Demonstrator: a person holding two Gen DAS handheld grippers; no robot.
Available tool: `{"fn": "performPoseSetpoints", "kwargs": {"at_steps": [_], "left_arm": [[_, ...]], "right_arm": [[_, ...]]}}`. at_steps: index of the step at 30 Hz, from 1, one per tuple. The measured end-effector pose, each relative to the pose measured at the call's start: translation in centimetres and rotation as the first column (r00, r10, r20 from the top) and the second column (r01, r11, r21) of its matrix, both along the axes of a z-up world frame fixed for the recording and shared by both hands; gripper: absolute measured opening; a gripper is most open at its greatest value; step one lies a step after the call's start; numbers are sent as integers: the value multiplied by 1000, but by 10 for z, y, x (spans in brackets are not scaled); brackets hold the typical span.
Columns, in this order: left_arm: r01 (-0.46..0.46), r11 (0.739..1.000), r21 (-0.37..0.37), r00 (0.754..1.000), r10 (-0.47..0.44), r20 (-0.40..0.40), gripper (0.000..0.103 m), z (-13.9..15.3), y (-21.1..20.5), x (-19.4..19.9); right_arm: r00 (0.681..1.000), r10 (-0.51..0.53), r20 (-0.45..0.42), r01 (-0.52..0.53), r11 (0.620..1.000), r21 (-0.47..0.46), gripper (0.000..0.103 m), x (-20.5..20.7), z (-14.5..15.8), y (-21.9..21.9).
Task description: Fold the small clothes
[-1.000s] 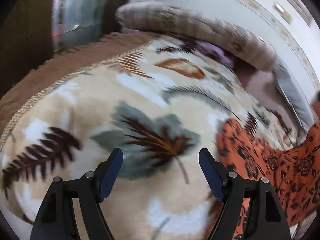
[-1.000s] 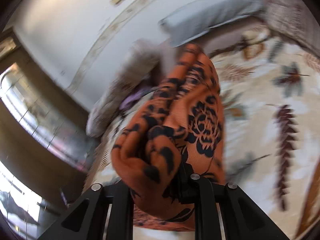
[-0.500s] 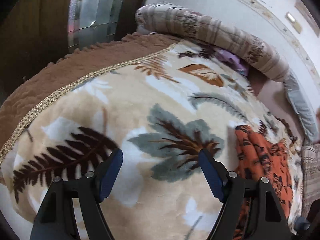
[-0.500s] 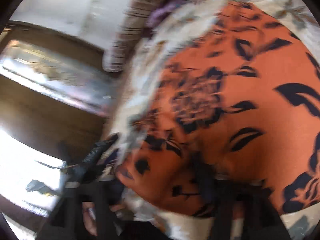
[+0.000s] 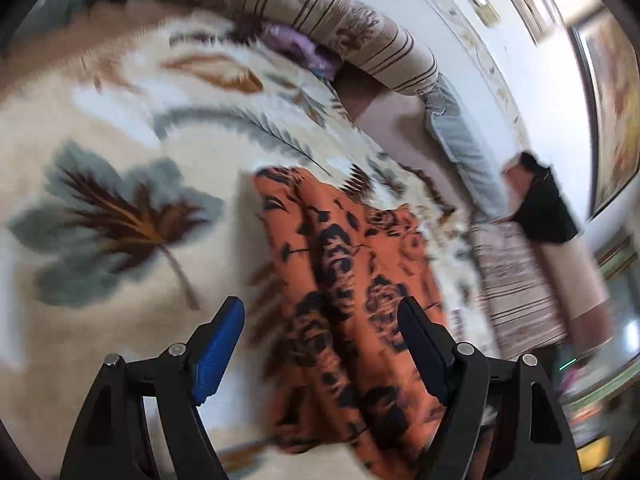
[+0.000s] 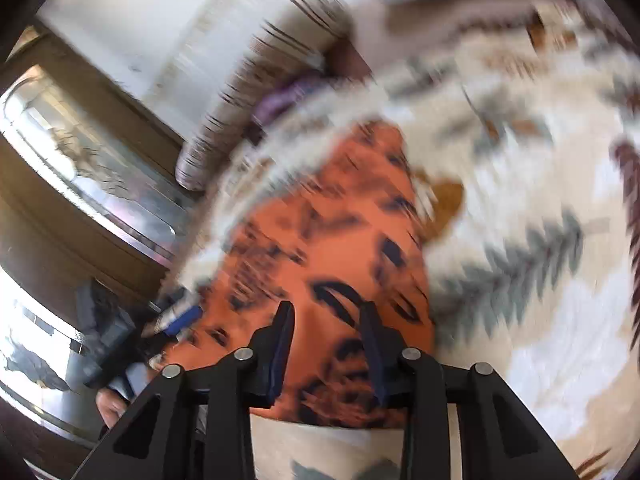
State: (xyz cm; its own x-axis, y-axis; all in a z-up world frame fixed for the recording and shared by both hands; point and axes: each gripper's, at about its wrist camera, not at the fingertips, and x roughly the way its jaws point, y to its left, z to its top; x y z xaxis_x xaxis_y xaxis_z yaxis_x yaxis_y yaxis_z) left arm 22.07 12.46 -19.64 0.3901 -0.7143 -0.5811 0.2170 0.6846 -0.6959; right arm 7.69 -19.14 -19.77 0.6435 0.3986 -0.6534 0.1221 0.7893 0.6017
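Note:
An orange garment with black flowers (image 5: 352,280) lies in a long folded strip on the leaf-patterned blanket (image 5: 120,208). My left gripper (image 5: 320,344) is open and empty, its blue-padded fingers hovering over the garment's near end. In the right wrist view the garment (image 6: 328,248) lies right ahead of my right gripper (image 6: 326,344), whose jaws stand a little apart above the cloth and hold nothing. Both views are motion-blurred.
A striped rolled bolster (image 5: 320,24) and a grey pillow (image 5: 464,148) line the far edge of the bed by the white wall. A purple cloth (image 5: 296,46) is tucked under the bolster. A wooden mirrored wardrobe (image 6: 80,168) stands to the left.
My right gripper has let go of the orange garment, which now lies on the blanket. My left gripper has swung right, over the garment.

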Motion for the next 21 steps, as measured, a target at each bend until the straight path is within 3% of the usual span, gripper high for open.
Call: {"fn": "performPoseSetpoints", "kwargs": {"at_steps": [3, 6, 9, 10, 11, 14, 18, 21], "left_arm": [[-29, 999, -22, 999, 28, -31, 79, -5, -9, 14], [7, 999, -45, 999, -9, -38, 79, -6, -26, 25], [36, 998, -52, 998, -39, -49, 79, -6, -48, 39], [43, 998, -45, 998, -45, -52, 71, -6, -54, 45], [55, 998, -26, 997, -56, -58, 55, -6, -60, 49], [92, 992, 89, 995, -89, -33, 21, -2, -74, 56], [145, 985, 89, 986, -152, 74, 18, 17, -78, 54], [180, 956, 233, 955, -227, 192, 18, 35, -103, 49]], "right_arm": [[999, 39, 10, -38, 999, -36, 34, -4, -11, 14], [997, 83, 10, -81, 992, -100, 34, -8, -11, 26], [996, 91, 19, -89, 994, -69, 34, -12, -19, 20], [996, 85, 23, -84, 995, -45, 32, -11, -23, 17], [996, 81, 28, -80, 996, -23, 32, -10, -25, 13], [996, 79, 38, -78, 997, -15, 26, -12, -30, 10], [995, 75, 67, -74, 997, -10, 25, -18, -34, 9], [994, 51, 99, -50, 999, -17, 25, -17, -35, 16]]}}
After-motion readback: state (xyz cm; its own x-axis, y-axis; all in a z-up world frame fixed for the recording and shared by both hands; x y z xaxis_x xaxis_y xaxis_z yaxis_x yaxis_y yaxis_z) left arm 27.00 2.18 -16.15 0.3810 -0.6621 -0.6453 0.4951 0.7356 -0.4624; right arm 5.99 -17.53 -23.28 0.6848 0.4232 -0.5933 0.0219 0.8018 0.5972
